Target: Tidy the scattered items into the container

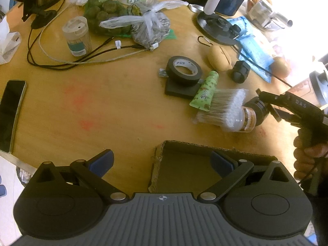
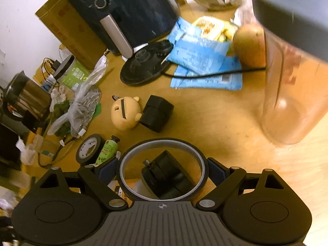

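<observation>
A shallow cardboard box (image 1: pixel 205 147) sits at the table's near edge. My left gripper (image 1: pixel 162 163) hangs open over its left rim, holding nothing. My right gripper (image 2: pixel 163 171) is shut on a black ring with a grey inner band (image 2: pixel 162 141). In the left wrist view the right gripper (image 1: pixel 261 108) hovers by a brown-labelled bottle (image 1: pixel 247 119) and a bag of cotton swabs (image 1: pixel 221 107). Scattered nearby are a black tape roll (image 1: pixel 183 69) on a black pad (image 1: pixel 178 89), a green tube (image 1: pixel 203 91), a tan bear-shaped case (image 2: pixel 125 113) and a black adapter (image 2: pixel 156 112).
A phone (image 1: pixel 10 114) lies at the left edge. A toothpick jar (image 1: pixel 76 35), cables (image 1: pixel 61 61) and tied plastic bags (image 1: pixel 147 26) crowd the back. Blue packets (image 2: pixel 203 61), a kettle base (image 2: pixel 143 67) and a tall clear jar (image 2: pixel 291 92) stand at the right.
</observation>
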`<move>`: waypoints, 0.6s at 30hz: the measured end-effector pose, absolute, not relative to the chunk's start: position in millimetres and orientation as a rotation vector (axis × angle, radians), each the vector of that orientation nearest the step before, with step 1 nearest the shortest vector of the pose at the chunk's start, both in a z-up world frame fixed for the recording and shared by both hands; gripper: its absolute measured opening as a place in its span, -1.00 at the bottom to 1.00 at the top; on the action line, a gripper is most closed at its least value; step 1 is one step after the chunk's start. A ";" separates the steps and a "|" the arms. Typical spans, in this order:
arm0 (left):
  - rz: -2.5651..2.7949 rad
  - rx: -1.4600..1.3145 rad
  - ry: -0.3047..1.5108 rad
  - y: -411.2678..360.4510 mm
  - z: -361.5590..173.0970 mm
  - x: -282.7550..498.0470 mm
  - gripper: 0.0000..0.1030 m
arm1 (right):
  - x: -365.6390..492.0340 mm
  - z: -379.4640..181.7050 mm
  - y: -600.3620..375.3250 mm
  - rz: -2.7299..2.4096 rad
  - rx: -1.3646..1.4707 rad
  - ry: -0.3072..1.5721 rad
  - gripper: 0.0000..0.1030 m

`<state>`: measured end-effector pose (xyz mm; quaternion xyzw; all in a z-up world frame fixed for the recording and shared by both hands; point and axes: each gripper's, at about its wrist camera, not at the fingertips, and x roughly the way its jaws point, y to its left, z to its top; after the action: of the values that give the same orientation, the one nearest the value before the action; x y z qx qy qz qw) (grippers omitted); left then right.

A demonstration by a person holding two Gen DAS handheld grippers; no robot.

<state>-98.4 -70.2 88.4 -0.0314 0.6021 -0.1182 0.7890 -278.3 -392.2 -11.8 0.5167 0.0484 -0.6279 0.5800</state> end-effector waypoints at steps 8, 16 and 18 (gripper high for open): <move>-0.277 -0.058 1.286 -73.6 91.5 -106.3 0.99 | -263.3 20.2 -379.9 -1.483 1.061 0.201 0.78; -0.290 -0.055 1.270 -76.4 94.7 -112.5 0.99 | -248.9 45.0 -365.5 -1.502 0.971 0.243 0.78; -0.294 -0.054 1.267 -77.5 95.1 -113.5 0.99 | -244.7 51.9 -359.8 -1.511 0.926 0.257 0.78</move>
<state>-113.5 -77.5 95.1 -0.0250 0.5899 -0.1370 0.7954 -244.7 -359.8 51.9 0.4036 0.1119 -0.6586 0.6251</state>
